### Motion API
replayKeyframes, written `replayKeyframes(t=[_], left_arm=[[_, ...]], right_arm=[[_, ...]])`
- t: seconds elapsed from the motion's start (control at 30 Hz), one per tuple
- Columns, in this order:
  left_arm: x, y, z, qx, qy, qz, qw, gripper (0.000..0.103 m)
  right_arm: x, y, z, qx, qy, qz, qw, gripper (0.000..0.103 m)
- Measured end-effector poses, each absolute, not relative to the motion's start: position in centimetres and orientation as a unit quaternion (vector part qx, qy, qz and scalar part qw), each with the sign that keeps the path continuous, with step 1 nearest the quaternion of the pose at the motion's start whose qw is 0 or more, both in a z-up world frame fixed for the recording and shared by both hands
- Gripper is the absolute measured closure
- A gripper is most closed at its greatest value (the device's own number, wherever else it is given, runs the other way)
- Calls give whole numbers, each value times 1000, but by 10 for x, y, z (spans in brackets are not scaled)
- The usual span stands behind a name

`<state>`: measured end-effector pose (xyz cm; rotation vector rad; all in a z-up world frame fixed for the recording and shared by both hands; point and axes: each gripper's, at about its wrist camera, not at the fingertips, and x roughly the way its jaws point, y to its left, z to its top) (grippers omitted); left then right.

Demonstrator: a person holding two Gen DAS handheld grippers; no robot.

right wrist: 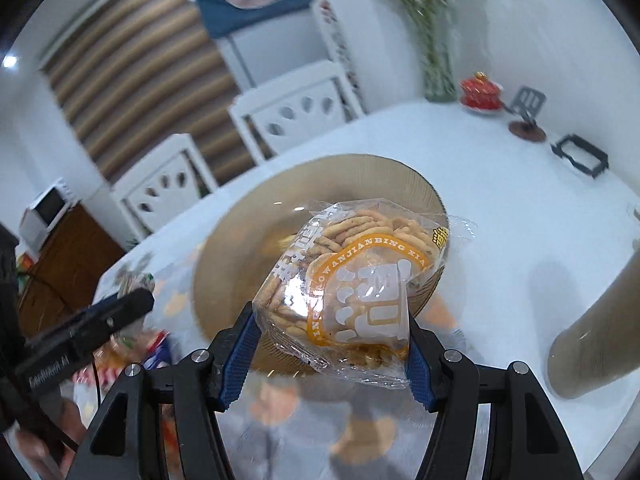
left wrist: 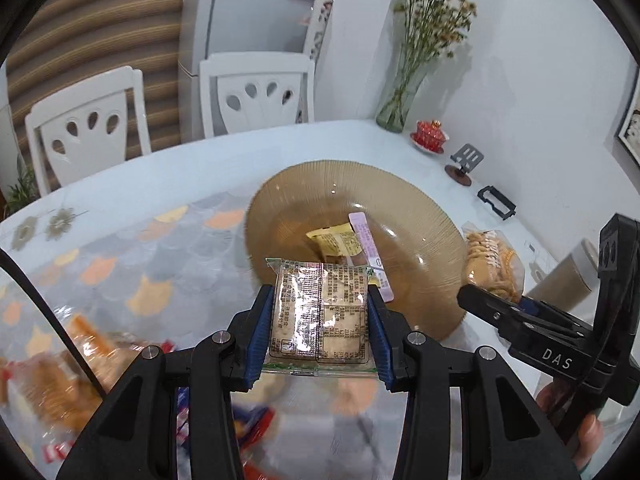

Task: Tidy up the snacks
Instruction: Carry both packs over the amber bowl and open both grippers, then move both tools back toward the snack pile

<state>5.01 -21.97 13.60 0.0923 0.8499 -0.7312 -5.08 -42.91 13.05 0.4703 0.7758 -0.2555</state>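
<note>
My left gripper (left wrist: 320, 320) is shut on a flat clear cracker packet (left wrist: 320, 312) with printed text, held just before the near rim of the amber glass plate (left wrist: 280, 200). A yellow snack (left wrist: 334, 242) and a pink snack stick (left wrist: 366, 240) lie in the plate. My right gripper (right wrist: 332, 336) is shut on a clear bag of small biscuits (right wrist: 352, 276) with an orange band, held over the near edge of the plate (right wrist: 248, 240). That bag (left wrist: 490, 264) and the right gripper also show at the right of the left wrist view.
Several snack packs (left wrist: 60, 380) lie blurred at the near left on the patterned mat. A beige cylinder (right wrist: 592, 336) stands near right. A vase (left wrist: 400, 100), red cup (left wrist: 430, 136), phone stand (left wrist: 464, 164) and black frame (left wrist: 496, 202) sit at the far right. Two white chairs (left wrist: 256, 92) stand behind.
</note>
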Motion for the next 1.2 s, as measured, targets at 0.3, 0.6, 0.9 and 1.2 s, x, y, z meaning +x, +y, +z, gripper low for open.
replayKeyframes(t=[0.3,0.6,0.9,1.2], left_arm=[[72,-250,140,24,394,-345,852,25],[52,-209,152,-17,387,-347,854,25],[-4,-122,163,-32,364,-303,880,25],[-38,-8,141,-42,366,-175,913,25]], right_arm=[[-29,-448,130,257,375,-135,880,26],[-47,-432,136,236,375,-119,889,26],[-73,-386,138,211,379,-45,900,26],[-95,-327,116,161,416,24,895,26]])
